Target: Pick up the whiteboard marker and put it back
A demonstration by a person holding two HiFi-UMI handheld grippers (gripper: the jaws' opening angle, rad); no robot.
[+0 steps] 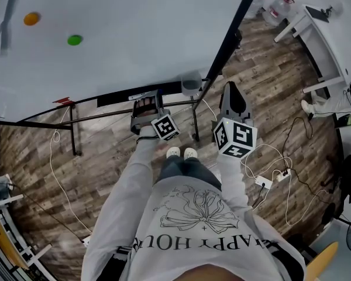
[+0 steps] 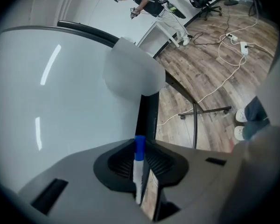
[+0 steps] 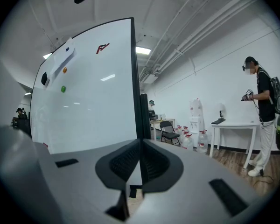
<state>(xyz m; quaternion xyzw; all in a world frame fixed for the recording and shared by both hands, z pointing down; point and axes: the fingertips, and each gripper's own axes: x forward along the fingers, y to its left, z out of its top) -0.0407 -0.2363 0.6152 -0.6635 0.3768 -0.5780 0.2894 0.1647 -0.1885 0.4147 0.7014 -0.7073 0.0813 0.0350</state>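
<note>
The whiteboard marker (image 2: 138, 169), a white barrel with a blue cap (image 2: 139, 147), stands clamped between the ribbed pads of the left tool (image 2: 141, 143). The cap points away from the camera and pokes out just past the tips. The jaws are narrow and pressed on the barrel from both sides.

Directly beyond the cap runs the dark ledge (image 2: 147, 113) along the whiteboard's lower edge. I cannot tell whether the marker touches it. The whiteboard (image 2: 60, 101) fills the left side of the left gripper view. A pale grey cup-shaped fitting (image 2: 130, 71) sits at the far end of the ledge.

In the head view the left tool is up against that ledge. The right tool (image 3: 140, 146) is held just beside it, off the board's corner. Its jaws are pressed together with nothing between them.

On the board sit an orange magnet (image 1: 31, 19) and a green magnet (image 1: 75, 40), well apart from the tools.

Below the board, the person's light shoes (image 1: 181, 153) stand on the wooden floor (image 1: 105, 157). White cables run across it to a power strip (image 1: 263, 182).

Farther off, another person (image 3: 263, 111) stands beside a white counter (image 3: 233, 124). A black chair (image 3: 168, 130) and water jugs (image 3: 200, 139) stand along the wall.
</note>
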